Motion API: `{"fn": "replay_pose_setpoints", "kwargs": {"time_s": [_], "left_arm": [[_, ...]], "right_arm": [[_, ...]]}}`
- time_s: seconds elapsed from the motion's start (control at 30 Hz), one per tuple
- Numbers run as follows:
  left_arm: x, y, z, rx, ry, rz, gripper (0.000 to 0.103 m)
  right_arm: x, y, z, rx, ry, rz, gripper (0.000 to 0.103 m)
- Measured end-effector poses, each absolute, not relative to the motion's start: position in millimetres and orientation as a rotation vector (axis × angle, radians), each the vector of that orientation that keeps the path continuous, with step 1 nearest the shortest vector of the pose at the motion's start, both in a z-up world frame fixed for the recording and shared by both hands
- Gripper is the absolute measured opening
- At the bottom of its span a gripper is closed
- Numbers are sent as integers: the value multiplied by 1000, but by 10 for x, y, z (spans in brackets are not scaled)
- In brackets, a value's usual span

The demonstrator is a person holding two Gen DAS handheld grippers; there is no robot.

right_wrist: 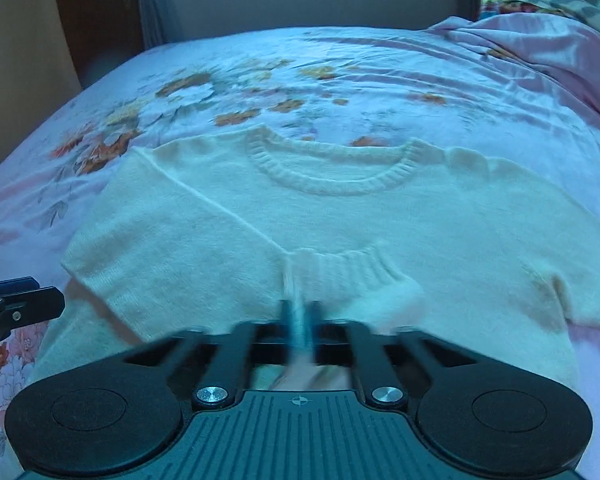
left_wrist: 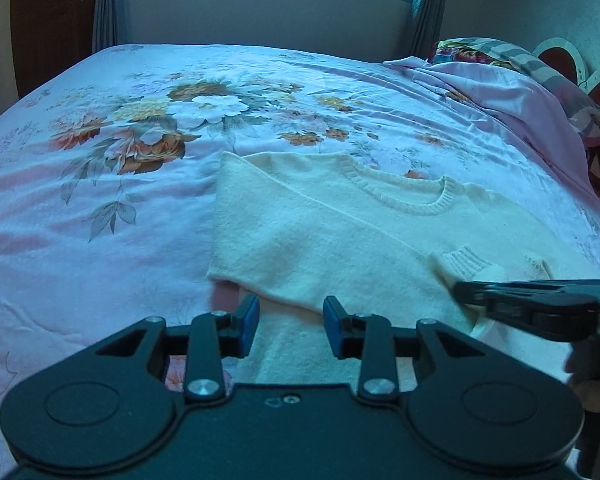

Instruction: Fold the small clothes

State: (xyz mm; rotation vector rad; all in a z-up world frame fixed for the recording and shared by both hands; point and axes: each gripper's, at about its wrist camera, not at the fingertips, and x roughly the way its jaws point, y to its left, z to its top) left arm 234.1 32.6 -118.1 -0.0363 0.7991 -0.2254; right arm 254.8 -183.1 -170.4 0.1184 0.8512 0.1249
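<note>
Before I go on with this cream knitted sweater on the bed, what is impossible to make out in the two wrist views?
- Right hand-held gripper, right wrist view: motion blur hides whether its shut pads pinch the cream knitted sweater.
- Sweater hem, both views: hidden behind the gripper bodies.
- Left hand-held gripper, right wrist view: cut off by the left edge.
- Patterned pillow, left wrist view: partly under pink cloth.

Right gripper (right_wrist: 299,316) jaws motion-blurred; sweater (right_wrist: 300,216) hem hidden beneath.

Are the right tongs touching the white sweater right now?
Touching. In the right wrist view, the right tongs are shut with a fold of the white sweater pinched up between the pads, just below the ribbed cuff.
</note>
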Motion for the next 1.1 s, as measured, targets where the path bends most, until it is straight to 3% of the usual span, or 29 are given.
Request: {"fn": "replay_pose_setpoints", "kwargs": {"time_s": [0.17, 0.4, 0.47, 0.53, 0.6, 0.77, 0.83, 0.9, 1.0, 1.1], "left_arm": [[2324, 196, -1249, -25, 797, -251, 33], [2247, 16, -1289, -1, 809, -277, 33], [2221, 8, -1274, 6, 808, -277, 34], [2208, 12, -1259, 11, 804, -273, 35], [2204, 13, -1241, 17, 800, -266, 35], [2230, 18, -1255, 17, 804, -252, 36], [2237, 12, -1263, 16, 805, -246, 36], [2240, 2, -1268, 16, 804, -244, 37], [2256, -15, -1280, 24, 800, -242, 38], [2302, -47, -1280, 29, 795, -235, 38]], "right_arm": [[1982, -2340, -1516, 192, 787, 52, 2], [1622, -2683, -1632, 352, 881, 119, 3], [1574, -2754, -1587, 391, 860, 125, 12], [1559, -2844, -1571, 436, 849, 125, 48], [1550, -2927, -1563, 466, 835, 118, 56], [1680, -3125, -1662, 577, 840, 96, 54], [1775, -3188, -1719, 632, 844, 103, 23], [1844, -3237, -1764, 644, 837, 80, 7], [1965, -3233, -1806, 593, 839, 72, 5], [2014, -3228, -1585, 507, 724, 61, 5]]}}
